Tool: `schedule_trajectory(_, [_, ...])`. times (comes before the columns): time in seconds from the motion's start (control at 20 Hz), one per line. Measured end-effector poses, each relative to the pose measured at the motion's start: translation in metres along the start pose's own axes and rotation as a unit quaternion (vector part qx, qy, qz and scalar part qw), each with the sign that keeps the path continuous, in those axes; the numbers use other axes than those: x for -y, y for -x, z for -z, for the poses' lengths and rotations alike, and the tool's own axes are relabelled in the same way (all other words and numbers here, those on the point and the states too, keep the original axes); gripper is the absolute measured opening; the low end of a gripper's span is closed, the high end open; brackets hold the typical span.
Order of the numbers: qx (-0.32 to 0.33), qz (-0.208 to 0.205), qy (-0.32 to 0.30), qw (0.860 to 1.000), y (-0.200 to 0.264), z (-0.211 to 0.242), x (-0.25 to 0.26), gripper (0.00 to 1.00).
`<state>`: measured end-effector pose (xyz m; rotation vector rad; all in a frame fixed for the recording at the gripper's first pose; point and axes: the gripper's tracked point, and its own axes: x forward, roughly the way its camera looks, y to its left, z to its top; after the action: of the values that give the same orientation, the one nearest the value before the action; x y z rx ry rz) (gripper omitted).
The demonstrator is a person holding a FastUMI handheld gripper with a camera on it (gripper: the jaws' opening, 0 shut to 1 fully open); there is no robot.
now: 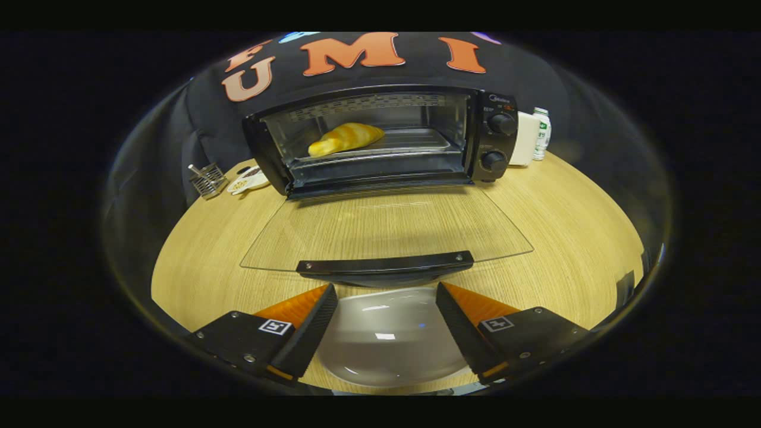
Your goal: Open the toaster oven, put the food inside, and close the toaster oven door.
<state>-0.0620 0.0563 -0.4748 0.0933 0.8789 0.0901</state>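
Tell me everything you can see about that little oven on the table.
The toaster oven is a small black box with two round knobs down one side. Its glass door hangs fully open, lying flat toward the gripper, with a dark handle along its front edge. Inside, a golden croissant lies on a metal tray. The oven stands on a wooden table; the open gripper touches nothing.
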Motion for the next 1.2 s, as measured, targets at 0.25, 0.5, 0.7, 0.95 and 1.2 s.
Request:
schedule_trajectory(0.25, [-0.001, -0.005, 0.011, 1.000, -0.001, -0.002, -0.004, 0.99])
schedule_trajectory(0.5, [0.010, -0.020, 0.003, 1.000, 0.010, -0.014, -0.006, 0.99])
schedule_trajectory(0.7, [0.034, -0.033, -0.001, 0.999, 0.024, -0.038, -0.010, 0.99])
schedule_trajectory(0.95, [0.074, -0.051, -0.022, 0.996, 0.039, -0.082, -0.015, 1.00])
schedule_trajectory(1.2, [0.114, -0.066, -0.033, 0.991, 0.040, -0.132, -0.022, 0.99])
